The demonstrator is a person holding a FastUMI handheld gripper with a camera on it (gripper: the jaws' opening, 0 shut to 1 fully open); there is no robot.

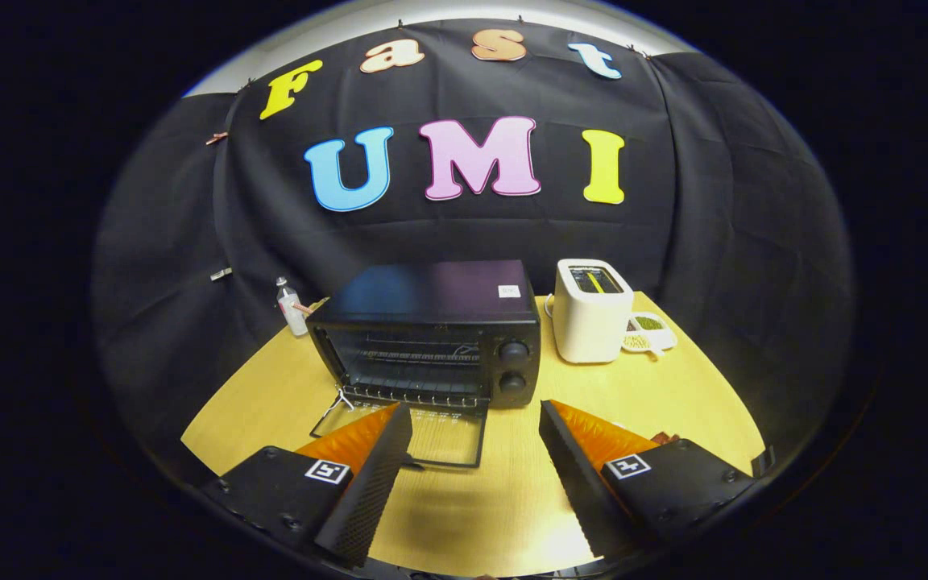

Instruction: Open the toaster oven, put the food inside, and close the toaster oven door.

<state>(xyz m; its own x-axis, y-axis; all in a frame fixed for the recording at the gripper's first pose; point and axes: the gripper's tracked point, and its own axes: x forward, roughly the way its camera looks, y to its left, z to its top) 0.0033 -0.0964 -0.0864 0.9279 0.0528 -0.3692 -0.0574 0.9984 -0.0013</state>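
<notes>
1. We see the gripper (476, 427) held up above the table (673, 403), and it looks down a little at the toaster oven (432, 334).
2. Its 2 fingers are spread wide apart. Nothing is between them but bare table.
3. The left finger (371, 475) and the right finger (573, 475) are black on the inner side and orange on the outer side.
4. The toaster oven is black. It sits just ahead of the fingers, near the middle of the table.
5. The oven door (412, 427) is open. It is folded down flat in front of the oven, and the tip of the left finger hangs over it. We cannot tell if the finger touches it.
6. We see wire racks inside the oven. We cannot tell if any food is in there.
7. The oven has 2 round knobs (512, 366) on its right side, 1 above the other.
8. A white toaster (590, 314) stands just right of the oven.
9. A small dish (651, 332) lies right of the oven, past the toaster, with something green and yellow in it.
10. A small bottle (291, 306) stands left of the oven, near the back.
11. A bit of something brown (665, 440) peeks out by the right finger, in front of the oven and to its right.
</notes>
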